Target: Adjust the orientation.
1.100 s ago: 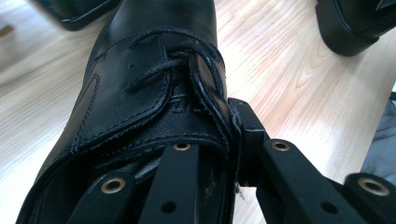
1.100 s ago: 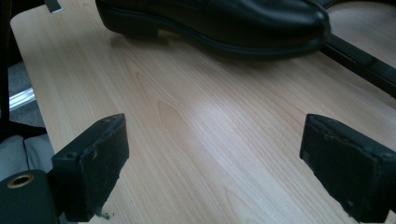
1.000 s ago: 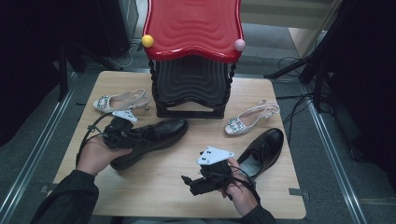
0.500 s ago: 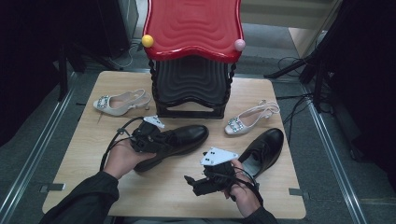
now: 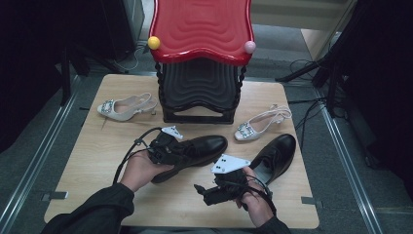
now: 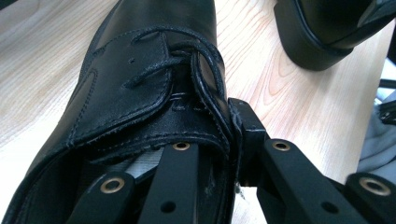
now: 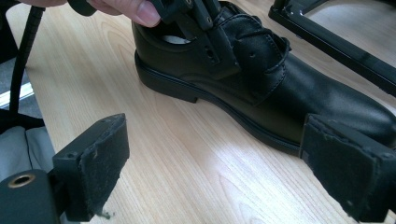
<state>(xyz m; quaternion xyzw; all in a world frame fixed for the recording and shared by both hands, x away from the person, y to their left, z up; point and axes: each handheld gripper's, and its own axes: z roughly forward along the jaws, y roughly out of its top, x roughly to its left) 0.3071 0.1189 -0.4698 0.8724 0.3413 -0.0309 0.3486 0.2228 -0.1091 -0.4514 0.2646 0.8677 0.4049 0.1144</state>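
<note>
Left gripper (image 5: pixel 176 150) clamped on the side wall of a black leather lace-up shoe (image 5: pixel 202 148), one jaw inside, one outside; shoe sits on the wooden table (image 5: pixel 97 156) just in front of the red-topped black stool (image 5: pixel 202 63). Right gripper (image 5: pixel 207 194) wide open, empty, nearer than the stool.

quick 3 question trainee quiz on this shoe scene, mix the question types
1. True or false: the left gripper is shut on the side wall of the black leather lace-up shoe, with one of its fingers inside the shoe's opening.
2. Which footwear lies nearest the right gripper?
A. the white slingback heel at table left
B. the second black leather shoe
C. the white slingback heel at table right
3. Fill in: the red wavy-topped stool sits stacked on a ____ stool of the same shape.

Key: 1 true; 2 B; 3 black.
</note>
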